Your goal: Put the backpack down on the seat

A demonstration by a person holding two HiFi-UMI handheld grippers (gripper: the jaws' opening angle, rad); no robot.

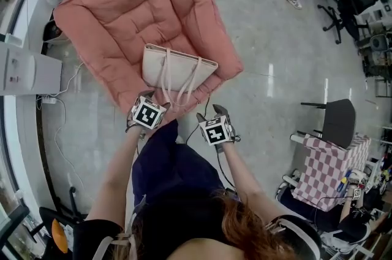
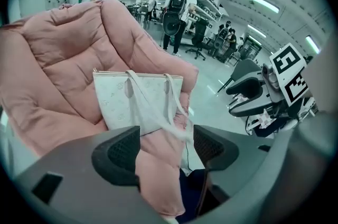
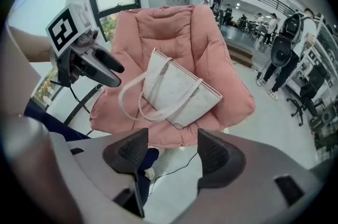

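Judging by the head view, I count the job done: the cream tote bag (image 1: 174,68) lies mid-frame on the pink cushioned seat (image 1: 110,7). My left tool (image 2: 163,146) and right tool (image 3: 171,151) gape wide, gripping nothing.

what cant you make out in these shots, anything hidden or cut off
- Inside of the bag: its closed top hides it in every view.
- Legs of the chair: covered by its own cushion in the head view.
- Strap by the open left gripper: blurred in the left gripper view, so contact cannot be told.
- Print on the bag: too small in all views.
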